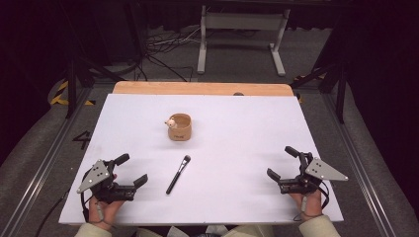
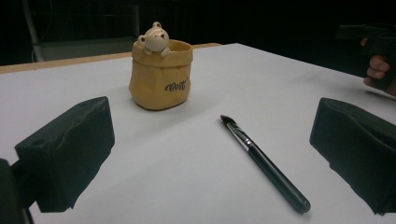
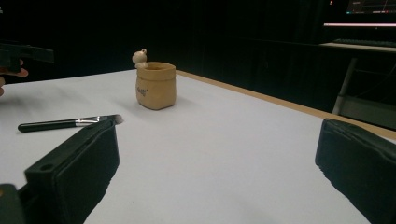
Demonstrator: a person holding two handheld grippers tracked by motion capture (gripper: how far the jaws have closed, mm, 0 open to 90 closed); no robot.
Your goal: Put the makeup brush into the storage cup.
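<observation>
A tan sack-shaped pot (image 1: 179, 127) (image 2: 161, 77) (image 3: 156, 86) with a small bear figure on its rim stands upright in the middle of the white table (image 1: 237, 123). A black-handled makeup brush (image 1: 178, 174) (image 2: 264, 162) (image 3: 67, 123) lies flat in front of the pot, bristles toward it. My left gripper (image 1: 134, 170) (image 2: 212, 163) rests at the front left, jaws wide open and empty, left of the brush. At the front right my right gripper (image 1: 282, 162) (image 3: 219, 177) also stands open with nothing between its jaws.
A wooden strip (image 1: 202, 88) runs along the table's far edge. Beyond it stand a metal frame (image 1: 242, 37) and floor cables (image 1: 163, 54). Wide bare table surface lies between the two grippers and around the pot.
</observation>
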